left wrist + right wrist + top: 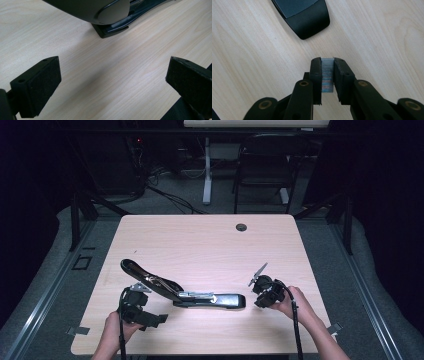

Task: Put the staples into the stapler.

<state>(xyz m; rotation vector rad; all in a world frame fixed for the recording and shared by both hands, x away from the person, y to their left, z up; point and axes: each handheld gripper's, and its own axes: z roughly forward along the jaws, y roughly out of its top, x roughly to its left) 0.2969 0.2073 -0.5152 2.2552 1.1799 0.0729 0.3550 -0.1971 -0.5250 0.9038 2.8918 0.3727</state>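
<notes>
A black stapler (185, 292) lies mid-table, lid swung open. The right gripper (327, 75) pinches a strip of staples (327, 75) just beside its base — loading looks next, needing careful alignment with the open magazine. The left gripper (110, 82) hovers near, jaws apart.

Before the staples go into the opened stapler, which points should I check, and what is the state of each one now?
1. Stapler lid swung up, tray exposed: ok.
2. Strip of staples clamped in the right tool: ok.
3. Strip straight between the jaws: ok, as far as the right gripper view shows.
4. Left tool open, holding nothing: ok.
5. Stapler steadied by the left tool: not ok, it is apart from it.
6. Tray empty of old staples: cannot tell.
</notes>
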